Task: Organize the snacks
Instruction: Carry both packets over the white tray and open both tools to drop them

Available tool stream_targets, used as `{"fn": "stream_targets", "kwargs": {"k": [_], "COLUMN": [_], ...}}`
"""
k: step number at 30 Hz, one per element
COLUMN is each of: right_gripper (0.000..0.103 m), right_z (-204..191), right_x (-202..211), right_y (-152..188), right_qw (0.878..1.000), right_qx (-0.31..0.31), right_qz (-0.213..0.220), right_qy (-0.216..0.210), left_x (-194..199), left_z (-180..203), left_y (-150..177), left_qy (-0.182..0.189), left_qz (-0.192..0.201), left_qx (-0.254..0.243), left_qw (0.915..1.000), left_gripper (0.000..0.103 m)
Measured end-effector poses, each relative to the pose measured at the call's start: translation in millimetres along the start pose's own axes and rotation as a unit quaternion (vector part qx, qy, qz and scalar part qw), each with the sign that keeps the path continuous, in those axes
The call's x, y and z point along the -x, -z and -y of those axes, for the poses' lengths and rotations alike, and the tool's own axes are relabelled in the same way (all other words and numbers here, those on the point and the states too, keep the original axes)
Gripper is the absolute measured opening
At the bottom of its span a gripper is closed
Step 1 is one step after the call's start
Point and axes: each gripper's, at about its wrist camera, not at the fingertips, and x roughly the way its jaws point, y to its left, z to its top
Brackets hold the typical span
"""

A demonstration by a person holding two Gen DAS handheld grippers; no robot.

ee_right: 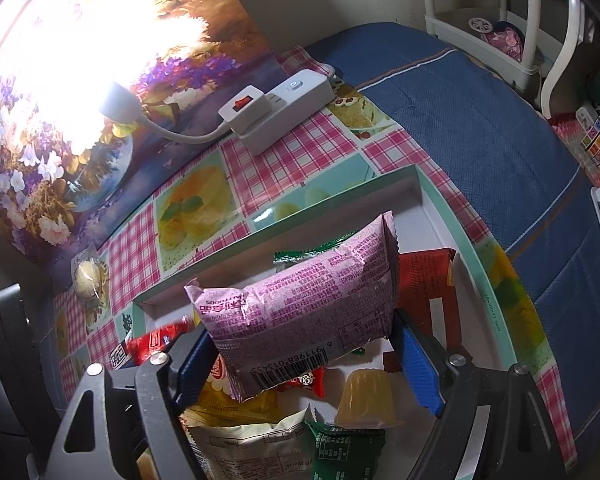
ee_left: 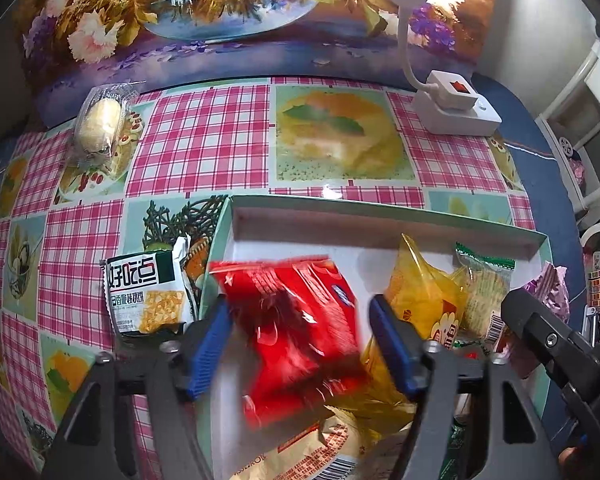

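When viewing from the left wrist, locate the left gripper (ee_left: pixel 298 312) over the box (ee_left: pixel 380 208), near its 9 o'clock wall. Note fingers (ee_left: pixel 214 336) apart, with the red pack (ee_left: pixel 300 340) between them, blurred. Observe a clear gap at the 3 o'clock finger; contact at the 9 o'clock finger cannot be told. Find the yellow pack (ee_left: pixel 420 296) inside the box just at 3 o'clock of the red pack, and a green-edged pack (ee_left: pixel 486 292) beside it, further toward 3 o'clock. Find the white pack (ee_left: pixel 146 296) outside the box on the worktop (ee_left: pixel 208 132), just at 9 o'clock of the box wall. Locate the wrapped bun (ee_left: pixel 100 124) well apart at 10 o'clock and the power strip (ee_left: pixel 456 108) at 1 o'clock.

When viewing from the right wrist, locate the right gripper (ee_right: pixel 302 330) above the box. Note fingers (ee_right: pixel 416 356) clamped on the ends of the pink pack (ee_right: pixel 300 296), held crosswise and clear of the contents. Below it, identify a jelly cup (ee_right: pixel 366 396) at 5 o'clock and a dark red pack (ee_right: pixel 424 280) at 3 o'clock, both inside the box.
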Motion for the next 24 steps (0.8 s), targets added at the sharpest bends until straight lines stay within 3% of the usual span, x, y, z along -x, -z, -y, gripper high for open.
{"fn": "stream_targets", "kwargs": {"k": [8,13,24], "right_gripper": [0.085,0.085,0.087], "right_z": [2,2,1], "right_x": [2,5,10], "right_y": [-1,-3,-4], "right_qw": [1.0,1.0,1.0], "right_qx": [-0.004,-0.007,-0.006], "right_qz": [0.003,0.006,0.014], "right_qy": [-0.001,-0.002,-0.001], "left_x": [6,16,33], "left_z": [4,3,-11], "left_y": [0,-2,-4], "left_qy": [-0.006,-0.012,-0.038], "left_qz": [0.001,0.01,0.024], "left_qx": [-0.012,-0.013,0.006], "left_qw": [0.9999,0.9998,0.999], "left_gripper": [0.076,0.082,0.083]}}
